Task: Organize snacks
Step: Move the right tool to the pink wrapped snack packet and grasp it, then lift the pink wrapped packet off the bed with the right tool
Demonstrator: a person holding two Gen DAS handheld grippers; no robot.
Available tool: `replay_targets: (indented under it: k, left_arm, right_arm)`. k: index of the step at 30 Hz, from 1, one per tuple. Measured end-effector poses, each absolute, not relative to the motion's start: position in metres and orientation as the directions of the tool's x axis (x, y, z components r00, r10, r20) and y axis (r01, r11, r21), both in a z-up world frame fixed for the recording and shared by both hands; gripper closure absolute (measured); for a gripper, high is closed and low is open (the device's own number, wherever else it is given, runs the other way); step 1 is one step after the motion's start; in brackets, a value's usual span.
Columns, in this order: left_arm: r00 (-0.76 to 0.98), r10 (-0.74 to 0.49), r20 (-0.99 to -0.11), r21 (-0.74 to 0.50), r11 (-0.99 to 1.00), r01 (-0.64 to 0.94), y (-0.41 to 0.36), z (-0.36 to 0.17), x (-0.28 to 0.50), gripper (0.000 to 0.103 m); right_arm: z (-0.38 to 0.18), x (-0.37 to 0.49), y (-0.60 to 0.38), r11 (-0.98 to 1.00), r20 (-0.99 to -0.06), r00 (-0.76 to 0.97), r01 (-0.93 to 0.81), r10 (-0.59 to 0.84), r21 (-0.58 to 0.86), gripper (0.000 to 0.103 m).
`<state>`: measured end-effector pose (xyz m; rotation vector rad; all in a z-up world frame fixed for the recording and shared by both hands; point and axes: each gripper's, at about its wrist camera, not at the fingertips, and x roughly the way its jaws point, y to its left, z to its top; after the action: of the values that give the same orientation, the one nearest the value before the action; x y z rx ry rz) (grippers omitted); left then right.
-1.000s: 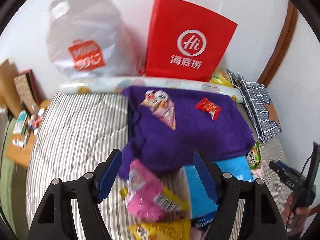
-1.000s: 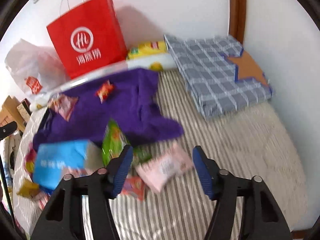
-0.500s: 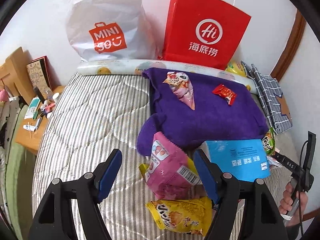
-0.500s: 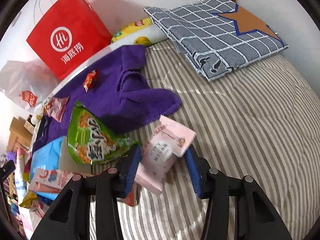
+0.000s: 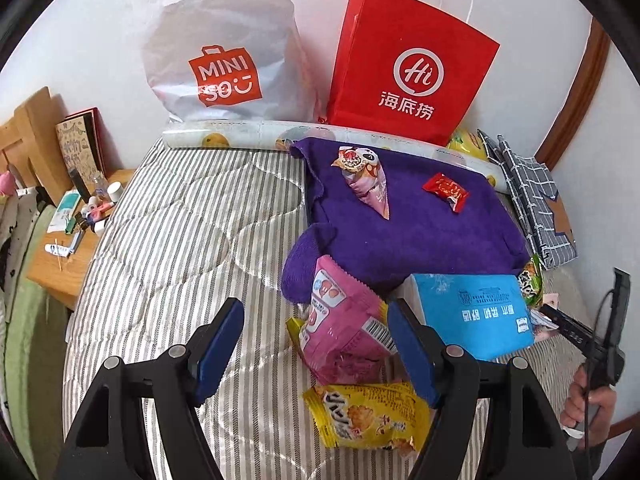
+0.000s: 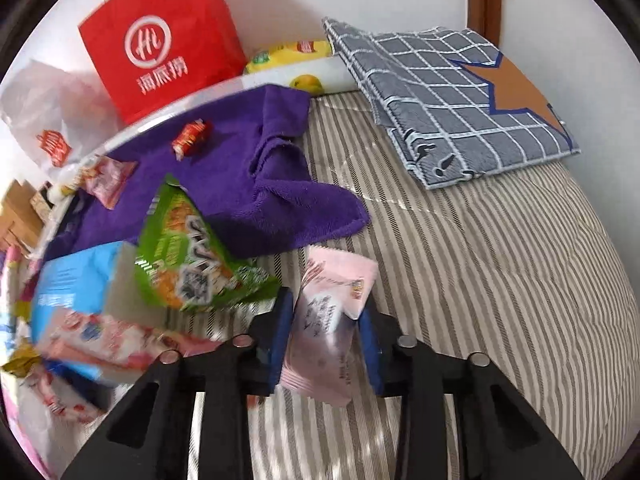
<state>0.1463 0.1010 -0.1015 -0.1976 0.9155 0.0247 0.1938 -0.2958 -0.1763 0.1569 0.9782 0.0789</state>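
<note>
The right gripper (image 6: 326,340) has just been closing and now pinches the pale pink packet (image 6: 332,320) low in the middle of its frame, on the striped bedcover (image 6: 480,280) just below the purple towel (image 6: 256,184). The grip looks to sit low on the wrapper, so lift slowly and straight up, clear of the green bag (image 6: 188,256) beside it. The left gripper (image 5: 316,348) hangs half open, holding nothing, over the pink bag (image 5: 344,332).

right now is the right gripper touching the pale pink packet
Touching. In the right wrist view both blue pads of the right gripper press against the sides of the pale pink packet, whose wrapper creases between them; the jaws have just been closing.
</note>
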Motion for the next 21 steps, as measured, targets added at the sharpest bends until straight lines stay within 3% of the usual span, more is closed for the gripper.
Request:
replay_targets:
  k: [6,13,21]
  left_arm:
    - [0.613,-0.096,-0.784,-0.186,0.979,-0.084,0.100,-0.108,0.132,0.031]
    - [0.612,-0.105,-0.784,-0.185,0.980,-0.069,0.097,-0.114,0.120,0.031]
    - [0.608,-0.085,-0.790,-0.177,0.980,-0.093,0.103,-0.118,0.121,0.031]
  right_arm:
    - [-0.161,0.159,-0.292,0.990,-0.807,0.577,-0.017,0.123,0.138,0.081]
    - [-0.177,0.153,-0.299,0.993,-0.849,0.524,0.051,0.065,0.107,0.061]
    - [-0.185,0.144,-0.299,0.991,-0.876,0.480,0.091,0.046,0.102,0.050]
